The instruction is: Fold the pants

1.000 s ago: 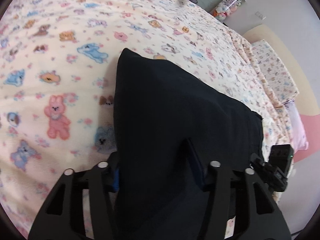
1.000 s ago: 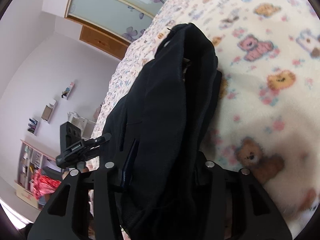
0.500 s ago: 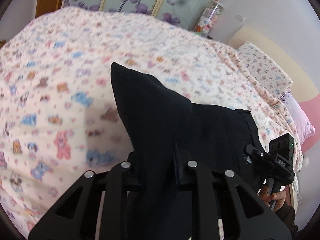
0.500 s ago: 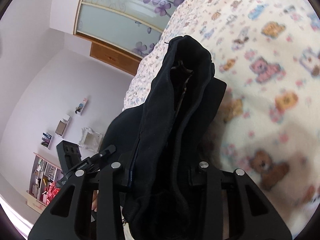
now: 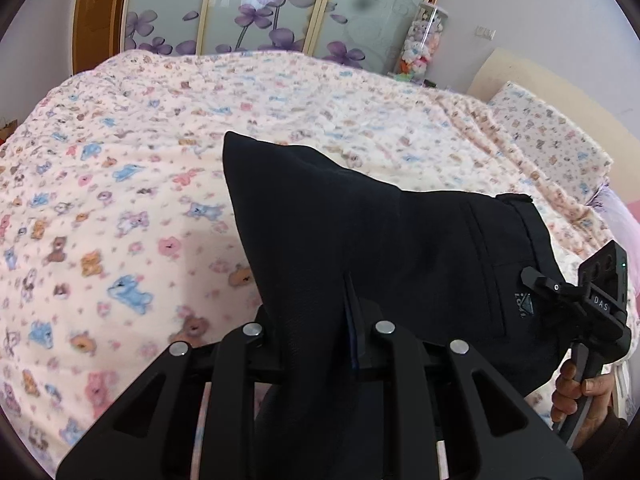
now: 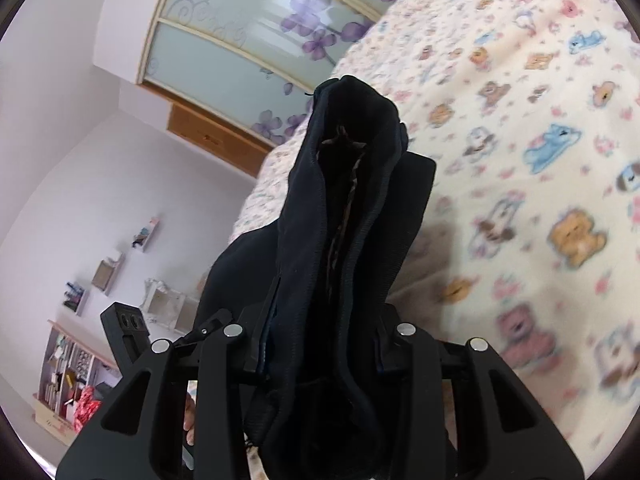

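Black pants (image 5: pixel 360 240): bunched, lifted off the bed (image 5: pixel 120 200), slung between both claws; left claw (image 5: pixel 316 332) clamped on a fabric fold; right claw (image 6: pixel 320 336) gripping the thick waistband bundle. Risk: layers may slide from either grip under the hanging weight, spoiling alignment. Room: open bedspread from 9 to 12 o'clock; pillow (image 5: pixel 548 132) at 2 o'clock; bed edge near, at 4 o'clock.

black pants (image 5: pixel 360 232); cream bedspread (image 5: pixel 120 200), pastel teddy-bear print
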